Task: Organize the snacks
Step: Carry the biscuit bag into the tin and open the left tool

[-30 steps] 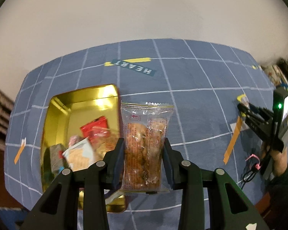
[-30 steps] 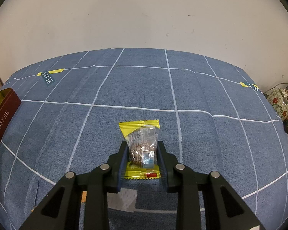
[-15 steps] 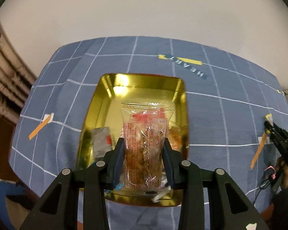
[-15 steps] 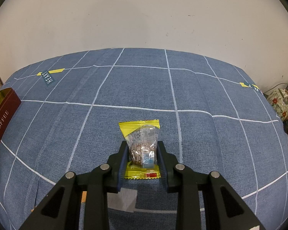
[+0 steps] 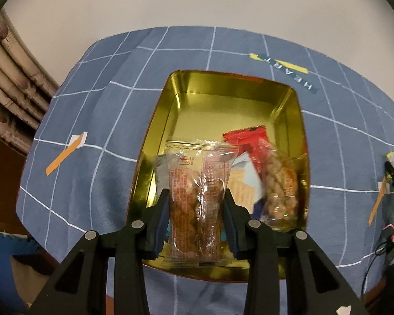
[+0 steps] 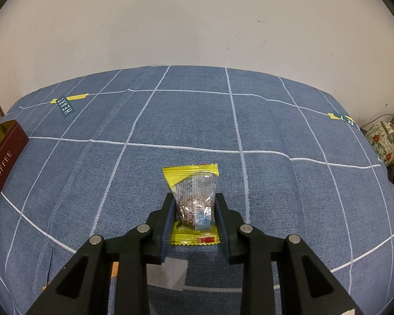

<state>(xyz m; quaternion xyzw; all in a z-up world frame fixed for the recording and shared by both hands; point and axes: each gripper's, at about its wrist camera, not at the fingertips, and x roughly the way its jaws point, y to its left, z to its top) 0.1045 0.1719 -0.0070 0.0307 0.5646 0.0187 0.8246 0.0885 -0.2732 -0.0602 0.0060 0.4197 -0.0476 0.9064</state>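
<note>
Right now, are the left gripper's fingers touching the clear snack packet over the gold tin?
Touching. The left wrist view shows both fingers of the left gripper pressed against the sides of the clear snack packet, above the gold tin.

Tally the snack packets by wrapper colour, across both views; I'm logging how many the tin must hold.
Clear packets: 2, one in the left claw, one lying in the gold tin
Red packet: 1
White-and-blue packet: 1
Yellow packet: 1, in the right claw
Total visible: 5
</note>
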